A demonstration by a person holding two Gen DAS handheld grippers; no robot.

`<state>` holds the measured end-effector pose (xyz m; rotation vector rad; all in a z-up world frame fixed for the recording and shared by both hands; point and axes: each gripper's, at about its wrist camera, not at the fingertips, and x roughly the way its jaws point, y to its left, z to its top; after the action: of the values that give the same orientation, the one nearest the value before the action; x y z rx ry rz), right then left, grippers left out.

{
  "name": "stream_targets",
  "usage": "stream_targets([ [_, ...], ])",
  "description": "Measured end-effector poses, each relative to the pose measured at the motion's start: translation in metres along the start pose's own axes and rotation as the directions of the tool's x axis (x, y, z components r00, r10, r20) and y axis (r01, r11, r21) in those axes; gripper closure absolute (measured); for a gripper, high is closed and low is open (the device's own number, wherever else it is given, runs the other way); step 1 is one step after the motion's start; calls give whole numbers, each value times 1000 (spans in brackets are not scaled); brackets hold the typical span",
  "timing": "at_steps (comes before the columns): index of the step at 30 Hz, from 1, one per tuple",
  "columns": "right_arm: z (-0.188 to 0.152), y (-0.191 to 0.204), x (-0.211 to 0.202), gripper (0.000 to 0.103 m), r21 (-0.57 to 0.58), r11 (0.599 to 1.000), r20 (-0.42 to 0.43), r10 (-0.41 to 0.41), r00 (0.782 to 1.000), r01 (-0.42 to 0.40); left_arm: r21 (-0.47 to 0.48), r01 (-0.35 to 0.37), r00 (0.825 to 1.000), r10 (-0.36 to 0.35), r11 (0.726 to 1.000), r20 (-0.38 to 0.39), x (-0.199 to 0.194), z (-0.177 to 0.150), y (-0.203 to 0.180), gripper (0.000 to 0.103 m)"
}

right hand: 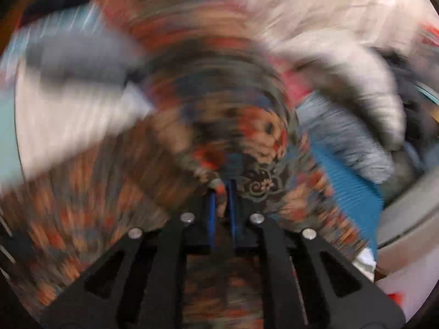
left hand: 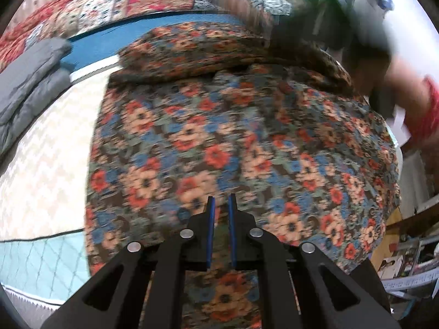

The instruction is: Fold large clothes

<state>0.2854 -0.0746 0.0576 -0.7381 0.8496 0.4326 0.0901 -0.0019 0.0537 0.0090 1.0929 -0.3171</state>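
Floral garment (left hand: 236, 137) is spread over the bed (left hand: 41, 164), filling most of the left view, top edge already doubled over at 12 o'clock. Left claw (left hand: 221, 200) hovers over the cloth w/ jaws nearly shut, nothing pinched afaict. Right claw (right hand: 221, 189) view is super blurry, but looks clamped on a bit of fabric, prob to carry that edge across for the next fold. Grey jacket (left hand: 30, 82) sits at 9 o'clock.
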Motion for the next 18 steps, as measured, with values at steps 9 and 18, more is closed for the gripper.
stream_targets([
  [9, -63, -98, -71, 38, 408, 896, 246, 77, 966, -175, -67, -34, 999, 34, 997, 2, 2, 5, 39, 89],
  [18, -128, -262, 42, 89, 892, 435, 43, 197, 979, -127, -163, -46, 996, 57, 986, 62, 9, 53, 60, 89],
])
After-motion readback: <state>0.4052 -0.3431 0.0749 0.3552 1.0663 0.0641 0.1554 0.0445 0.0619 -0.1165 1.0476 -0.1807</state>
